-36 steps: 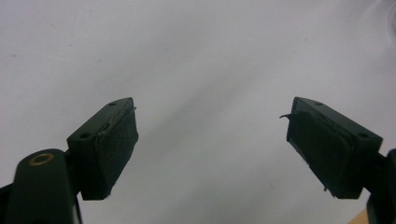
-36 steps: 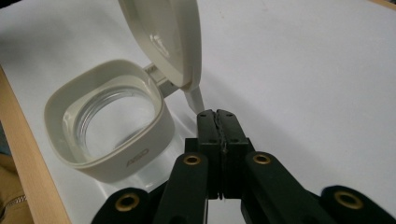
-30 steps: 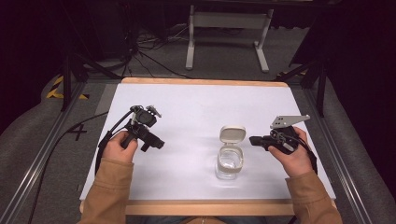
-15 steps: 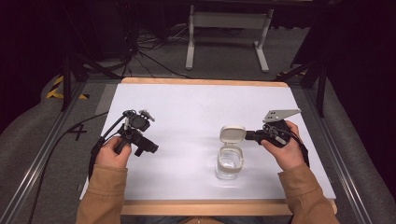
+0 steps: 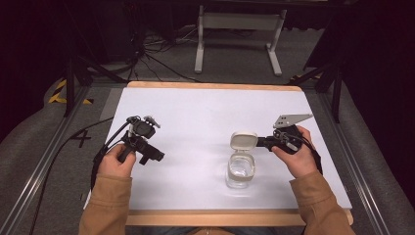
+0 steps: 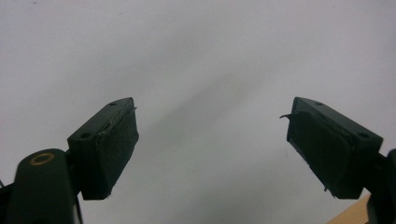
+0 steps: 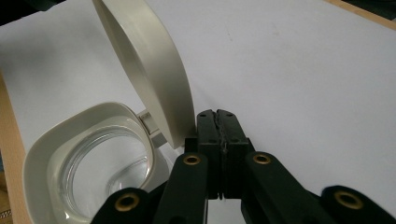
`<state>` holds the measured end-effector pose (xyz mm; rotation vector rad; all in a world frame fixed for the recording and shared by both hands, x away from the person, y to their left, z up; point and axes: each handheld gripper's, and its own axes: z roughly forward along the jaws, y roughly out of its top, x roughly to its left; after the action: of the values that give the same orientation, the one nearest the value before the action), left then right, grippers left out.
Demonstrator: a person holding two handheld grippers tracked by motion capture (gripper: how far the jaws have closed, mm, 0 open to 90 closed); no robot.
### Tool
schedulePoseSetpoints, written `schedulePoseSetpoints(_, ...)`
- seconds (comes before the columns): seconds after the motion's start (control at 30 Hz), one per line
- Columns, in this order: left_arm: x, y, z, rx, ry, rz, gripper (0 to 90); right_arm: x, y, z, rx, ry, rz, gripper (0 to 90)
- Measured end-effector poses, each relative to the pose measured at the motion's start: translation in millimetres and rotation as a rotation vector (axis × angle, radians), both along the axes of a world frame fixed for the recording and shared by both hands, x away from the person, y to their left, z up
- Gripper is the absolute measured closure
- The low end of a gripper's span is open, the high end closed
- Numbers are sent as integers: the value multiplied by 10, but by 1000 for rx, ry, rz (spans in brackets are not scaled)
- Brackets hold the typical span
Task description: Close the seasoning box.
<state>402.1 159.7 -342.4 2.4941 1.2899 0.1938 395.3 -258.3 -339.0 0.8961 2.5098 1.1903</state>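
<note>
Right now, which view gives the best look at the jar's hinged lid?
The right gripper view: the lid stands open and close up, hinged above the clear jar, with the shut right gripper against its outer face. The high view shows the lid small, beside that gripper. The left gripper view looks at bare table.

We see our left gripper point(image 6: 212, 149) with its two black fingers point(image 6: 109, 144) held wide apart. Nothing sits between them. Under them lies the plain white tabletop point(image 6: 210, 56). Its wooden edge point(image 6: 352, 217) peeks in at the bottom right corner.
</note>
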Motion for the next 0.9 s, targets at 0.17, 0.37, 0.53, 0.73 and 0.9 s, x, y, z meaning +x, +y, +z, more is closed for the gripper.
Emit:
schedulePoseSetpoints(0.17,9,-9,6,-1,5,-4,166,-21,-1,12,-5,-7,3,900)
schedulePoseSetpoints(0.37,32,-40,8,-2,0,-15,166,-78,-3,36,-14,-6,15,900)
schedulePoseSetpoints(0.53,53,-76,17,-4,3,-24,166,-135,18,50,-21,-10,41,900)
schedulePoseSetpoints(0.73,82,-135,23,-5,2,-41,166,-195,37,48,-42,-4,60,900)
schedulePoseSetpoints(0.9,94,-157,27,4,3,-54,167,-206,9,52,-35,-9,54,900)
